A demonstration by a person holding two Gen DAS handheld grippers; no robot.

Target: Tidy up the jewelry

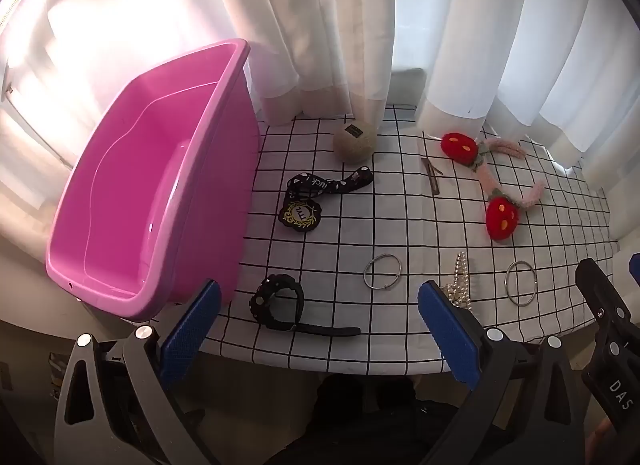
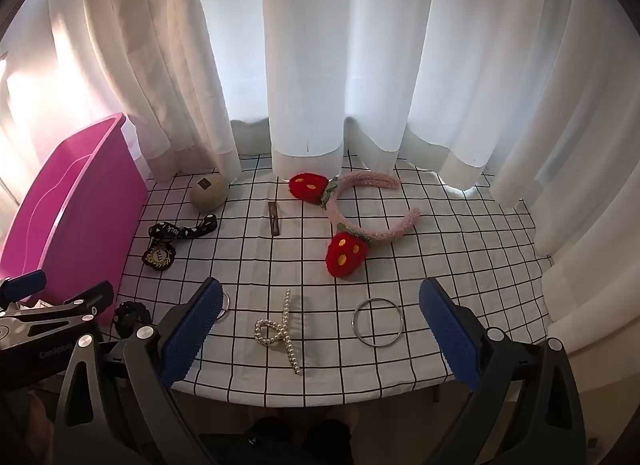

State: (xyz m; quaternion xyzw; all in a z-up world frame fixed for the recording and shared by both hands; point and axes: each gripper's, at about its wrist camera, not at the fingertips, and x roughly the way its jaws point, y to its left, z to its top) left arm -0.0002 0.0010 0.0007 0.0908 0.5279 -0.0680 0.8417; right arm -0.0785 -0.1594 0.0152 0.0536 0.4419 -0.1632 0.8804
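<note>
In the left wrist view, the left gripper (image 1: 318, 329) hangs over the near table edge with its blue pads spread wide and nothing between them. Its right pad covers the near end of the pearl hair clip (image 1: 461, 279), and the pink bin (image 1: 236, 169) at far left hides the tablecloth behind it. The black watch (image 1: 280, 303) lies just beyond the pads, beside the bin's near corner. A silver ring (image 1: 382, 271) sits to its right, a second silver ring (image 1: 520, 283) farther right. The right gripper's body cuts in at the right edge. The middle of the checked tablecloth (image 1: 360, 233) lies bare.

In the right wrist view, the right gripper (image 2: 320, 329) is also spread wide and empty. Its left pad hides most of one ring; the watch is half covered by the left gripper's body. The pearl clip and the other ring (image 2: 378, 321) lie between the pads. Farther off sit the strawberry headband (image 2: 360, 217), a brown hair slide (image 2: 274, 219), a black lanyard with badge (image 2: 176, 241) and a tan ball (image 2: 209, 193) against the white curtain (image 2: 320, 65).
</note>
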